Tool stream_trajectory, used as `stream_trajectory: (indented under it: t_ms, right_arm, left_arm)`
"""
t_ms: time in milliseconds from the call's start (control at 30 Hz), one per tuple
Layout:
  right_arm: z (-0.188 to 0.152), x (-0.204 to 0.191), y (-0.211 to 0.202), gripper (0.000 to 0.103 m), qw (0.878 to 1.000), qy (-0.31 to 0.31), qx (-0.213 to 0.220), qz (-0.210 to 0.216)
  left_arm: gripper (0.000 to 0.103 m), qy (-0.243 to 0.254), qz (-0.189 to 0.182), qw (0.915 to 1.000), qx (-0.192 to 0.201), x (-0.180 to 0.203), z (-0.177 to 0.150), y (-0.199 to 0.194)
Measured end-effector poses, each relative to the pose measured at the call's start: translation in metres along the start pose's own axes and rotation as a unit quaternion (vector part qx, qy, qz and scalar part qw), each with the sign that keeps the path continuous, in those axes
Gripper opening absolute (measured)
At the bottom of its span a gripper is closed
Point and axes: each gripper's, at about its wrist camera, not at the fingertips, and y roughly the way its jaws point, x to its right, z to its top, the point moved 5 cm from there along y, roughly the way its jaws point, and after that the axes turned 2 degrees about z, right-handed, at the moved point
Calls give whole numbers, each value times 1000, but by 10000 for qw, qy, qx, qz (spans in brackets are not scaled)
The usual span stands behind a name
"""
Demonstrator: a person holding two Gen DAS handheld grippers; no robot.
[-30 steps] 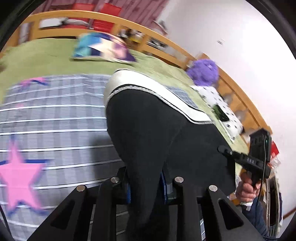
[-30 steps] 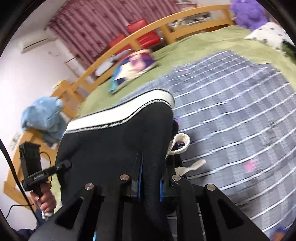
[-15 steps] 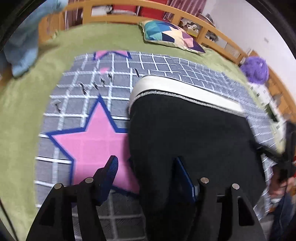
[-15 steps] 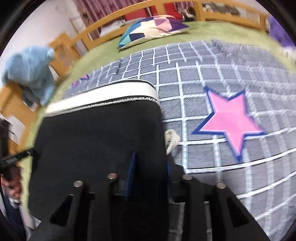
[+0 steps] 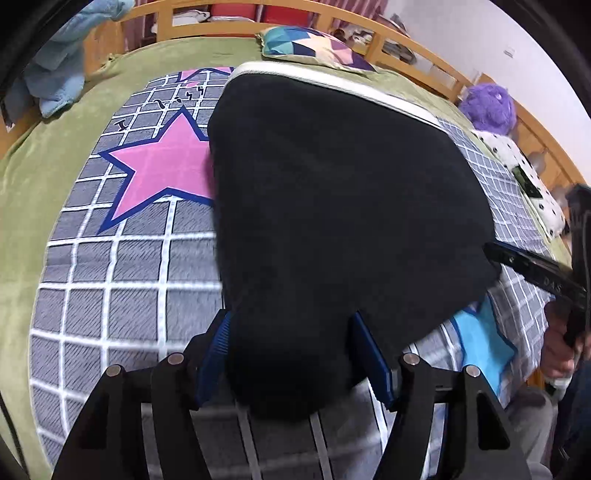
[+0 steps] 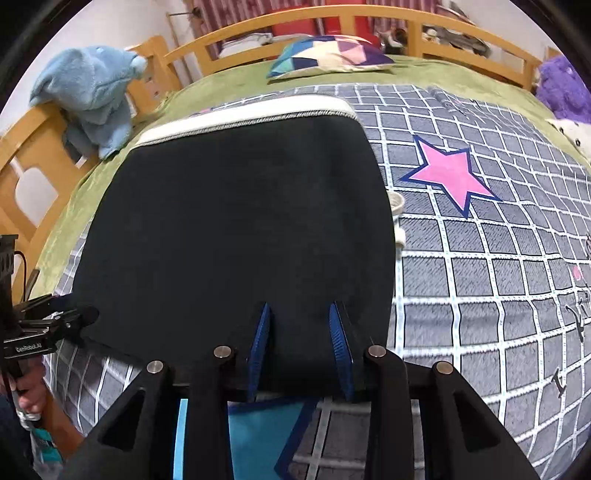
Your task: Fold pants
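Black pants (image 5: 343, 192) with a white waistband (image 5: 332, 79) lie folded flat on the grey checked blanket (image 5: 122, 266). My left gripper (image 5: 295, 354) is open, its blue-padded jaws astride the near left edge of the fabric. My right gripper (image 6: 299, 343) is open too, its jaws standing apart over the near right edge of the pants (image 6: 236, 229). The waistband (image 6: 243, 114) lies at the far end. A white drawstring (image 6: 397, 206) pokes out on the right side. Each gripper shows at the edge of the other's view.
The bed has a green cover (image 6: 229, 88) and a wooden rail (image 6: 258, 26). A patchwork pillow (image 6: 328, 51) lies at the head. A blue plush (image 6: 88, 88) hangs on the left rail. A purple plush (image 5: 487, 105) and a spotted pillow (image 5: 524, 173) lie at the right.
Both grippers have lowered the pants onto the blanket and opened, letting go of the fabric. The pants went from hanging in a bunch to lying spread flat.
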Motion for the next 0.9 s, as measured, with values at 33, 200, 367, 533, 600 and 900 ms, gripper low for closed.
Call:
stream_trajectory:
  t_ms: [33, 200, 367, 533, 600, 900]
  right_arm:
    - [1, -2, -5, 33, 9999, -28, -82, 75]
    - [37, -1, -37, 39, 9980, -21, 592, 220]
    - [97, 11, -32, 45, 9921, 446, 1163, 159]
    - [132, 22, 27, 45, 9934, 571, 996, 58]
    - [135, 26, 50, 45, 9950, 349, 917, -178]
    - [130, 58, 75, 68, 9948, 659, 761, 161]
  left_arm:
    - [64, 3, -52, 10000, -39, -1, 3, -7]
    - [64, 187, -50, 9982, 564, -3, 46, -41]
    - [64, 465, 158, 9933, 1050, 14, 103, -32]
    - [64, 516, 375, 9904, 1224, 25, 145, 5]
    - [65, 576, 567, 9872, 1377, 26, 162, 25]
    - [79, 195, 809, 9942, 686, 2, 158, 69]
